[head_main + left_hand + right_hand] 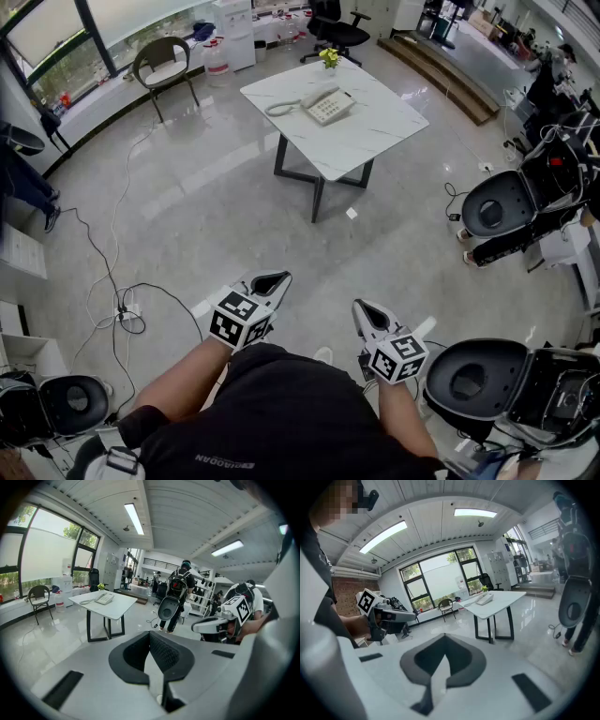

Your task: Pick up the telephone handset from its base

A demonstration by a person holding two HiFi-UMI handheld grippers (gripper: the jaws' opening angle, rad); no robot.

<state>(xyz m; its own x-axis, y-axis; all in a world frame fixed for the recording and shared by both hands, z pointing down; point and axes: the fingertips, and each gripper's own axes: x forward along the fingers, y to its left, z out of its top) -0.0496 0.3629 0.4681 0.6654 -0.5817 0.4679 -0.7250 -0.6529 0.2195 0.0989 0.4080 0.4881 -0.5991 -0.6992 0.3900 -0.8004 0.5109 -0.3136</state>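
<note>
The cream telephone stands on a white square table far ahead across the room, its handset resting on the base and a cord looping off to the left. Both gripper views show the telephone small and distant. My left gripper and right gripper hang side by side low over the floor, close to my body and far from the table. The left gripper has its jaws shut on nothing. The right gripper also shows its jaws together with nothing between them.
Glossy grey floor lies between me and the table. A brown chair stands at the back left, an office chair behind the table. Cables trail at the left. Black-and-white machines line the right side. A person with a backpack stands beyond.
</note>
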